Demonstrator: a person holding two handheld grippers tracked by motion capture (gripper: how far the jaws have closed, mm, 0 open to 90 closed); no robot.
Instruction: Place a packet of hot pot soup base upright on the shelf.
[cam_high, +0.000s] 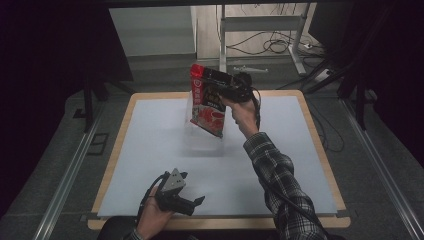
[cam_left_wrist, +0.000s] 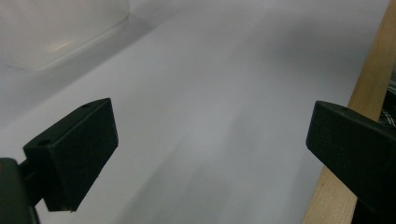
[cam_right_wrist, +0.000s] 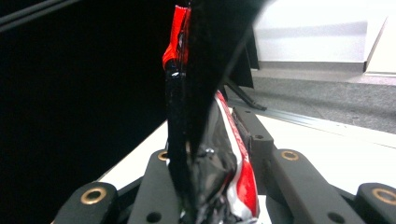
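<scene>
The red snack pouch (cam_high: 206, 102) hangs in the air above the far middle of the pale surface (cam_high: 150, 150), pinched at its upper right edge by the right gripper (cam_high: 227, 87), whose fingers are pressed together on the crumpled foil; the right gripper view shows the pouch (cam_right_wrist: 210, 177) squeezed between them, edge-on. The pouch's long axis runs nearly upright, tilted a little, with its bottom edge over a clear plastic container (cam_high: 202, 142) that sits on the surface directly below. That is the relation that matters: the pouch is above the container, not yet inside it, so lowering it should call for a mostly straight descent with the long axis kept upright. The left gripper (cam_high: 190, 200) rests low near the front edge of the surface, well apart from both, its fingers (cam_left_wrist: 74, 154) spread wide with nothing between them. The right hand is clearly the nearer one.
</scene>
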